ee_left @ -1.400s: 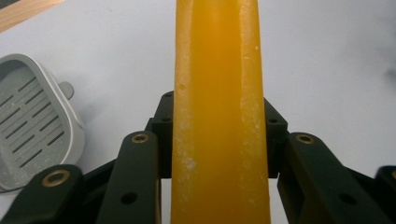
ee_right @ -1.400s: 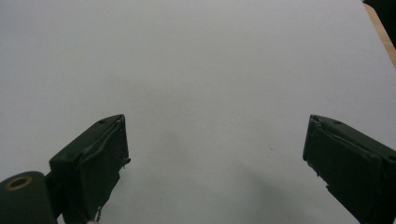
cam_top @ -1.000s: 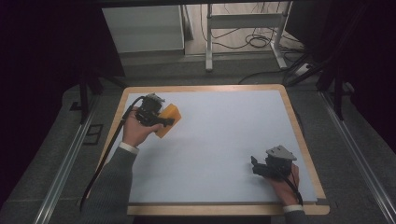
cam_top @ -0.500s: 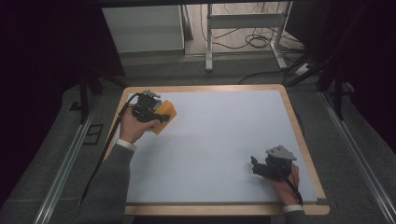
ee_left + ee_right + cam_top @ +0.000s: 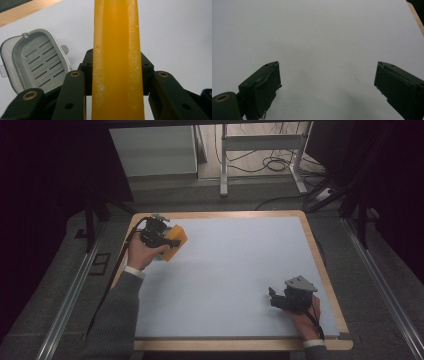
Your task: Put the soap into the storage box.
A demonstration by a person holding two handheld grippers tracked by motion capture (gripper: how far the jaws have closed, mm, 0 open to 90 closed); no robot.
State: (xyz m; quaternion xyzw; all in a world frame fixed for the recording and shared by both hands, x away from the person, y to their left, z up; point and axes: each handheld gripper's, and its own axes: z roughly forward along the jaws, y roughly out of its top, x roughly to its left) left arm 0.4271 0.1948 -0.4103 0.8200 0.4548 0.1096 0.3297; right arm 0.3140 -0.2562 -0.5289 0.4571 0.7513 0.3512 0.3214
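At about ten o'clock on the surface [image 5: 230, 270], the left gripper [image 5: 116, 75] has its fingers clenched on a yellow bar of soap [image 5: 116, 50], held off the surface. Just beside it, toward nine o'clock in the left gripper view, lies a grey slotted soap dish [image 5: 37, 60] — likely the soap's destination. The carrying step looks in hand; next comes lowering the bar squarely over the slots. At four o'clock, the right gripper [image 5: 327, 82] rests idle, fingers spread wide — holding nothing.

The left gripper [image 5: 159, 234], clamped on the orange soap bar [image 5: 175, 241], sits slightly farther up the table toward its far-left corner, perhaps tilted more steeply.
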